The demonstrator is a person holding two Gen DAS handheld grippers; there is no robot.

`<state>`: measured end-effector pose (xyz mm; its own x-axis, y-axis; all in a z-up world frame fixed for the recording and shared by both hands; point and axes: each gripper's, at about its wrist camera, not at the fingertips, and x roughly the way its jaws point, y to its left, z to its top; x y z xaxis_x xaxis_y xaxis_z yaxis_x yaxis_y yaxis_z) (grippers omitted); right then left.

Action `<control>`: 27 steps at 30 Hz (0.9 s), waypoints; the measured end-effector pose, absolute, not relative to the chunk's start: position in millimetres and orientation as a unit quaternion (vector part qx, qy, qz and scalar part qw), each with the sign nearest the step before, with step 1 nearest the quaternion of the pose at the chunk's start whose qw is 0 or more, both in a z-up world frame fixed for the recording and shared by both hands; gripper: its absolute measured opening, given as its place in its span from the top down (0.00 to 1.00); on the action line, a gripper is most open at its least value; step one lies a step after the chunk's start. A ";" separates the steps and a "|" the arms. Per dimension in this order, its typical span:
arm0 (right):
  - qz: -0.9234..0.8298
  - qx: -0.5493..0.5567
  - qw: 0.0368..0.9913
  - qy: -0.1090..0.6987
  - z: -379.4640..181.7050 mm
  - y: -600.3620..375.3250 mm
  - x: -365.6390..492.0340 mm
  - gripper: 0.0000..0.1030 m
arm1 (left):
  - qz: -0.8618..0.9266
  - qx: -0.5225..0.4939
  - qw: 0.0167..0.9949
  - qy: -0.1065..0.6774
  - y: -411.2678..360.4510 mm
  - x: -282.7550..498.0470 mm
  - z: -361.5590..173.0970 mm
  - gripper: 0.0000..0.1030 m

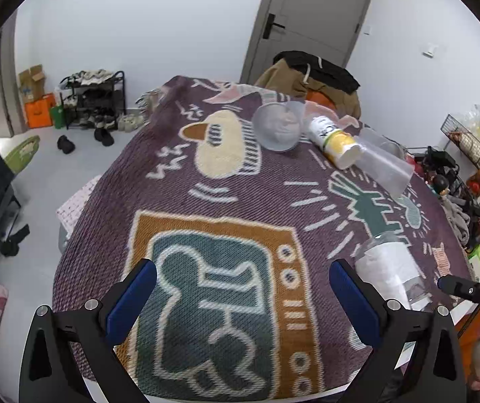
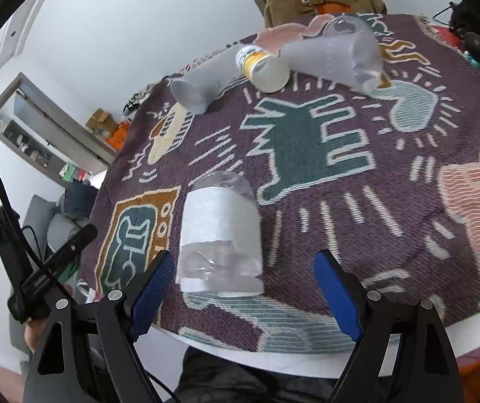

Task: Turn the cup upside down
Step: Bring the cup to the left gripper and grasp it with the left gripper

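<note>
A clear plastic cup with a white paper band (image 2: pixel 220 235) stands on the patterned cloth near the table's front edge, its wide end down on the cloth. It also shows in the left wrist view (image 1: pixel 391 270), to the right of the left gripper. My right gripper (image 2: pixel 243 285) is open, its blue pads on either side of the cup's base and apart from it. My left gripper (image 1: pixel 243 297) is open and empty above the cloth's teal figure.
At the far side lie a grey-clear cup (image 2: pixel 196 84), a yellow-and-white paper cup (image 2: pixel 263 67) and a large clear cup (image 2: pixel 344 53), all on their sides. A chair draped with clothes (image 1: pixel 313 77) stands behind the table. The table's white edge (image 2: pixel 273 356) is close below my right gripper.
</note>
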<state>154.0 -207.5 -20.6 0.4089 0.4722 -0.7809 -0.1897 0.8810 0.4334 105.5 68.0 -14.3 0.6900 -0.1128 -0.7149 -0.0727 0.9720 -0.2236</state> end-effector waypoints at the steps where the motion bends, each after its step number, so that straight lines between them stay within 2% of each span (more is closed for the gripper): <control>1: 0.197 0.138 0.830 0.504 -19.7 -211.4 152.7 0.17 | -0.015 -0.116 0.911 0.394 64.7 107.5 -11.9 0.00; 17: 0.195 0.103 0.869 0.442 -22.7 -250.9 124.3 0.17 | -0.110 -0.079 0.873 0.469 -6.0 161.4 4.8 0.02; 27: 0.190 0.074 0.893 0.400 -24.5 -269.4 109.0 0.17 | -0.141 -0.064 0.830 0.536 -44.3 192.9 1.6 0.16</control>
<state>109.0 -269.4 -24.5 0.6072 0.3994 -0.6869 -0.2810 0.9166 0.2846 192.9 -44.2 1.6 0.3849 -0.3036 -0.8716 0.1657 0.9517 -0.2583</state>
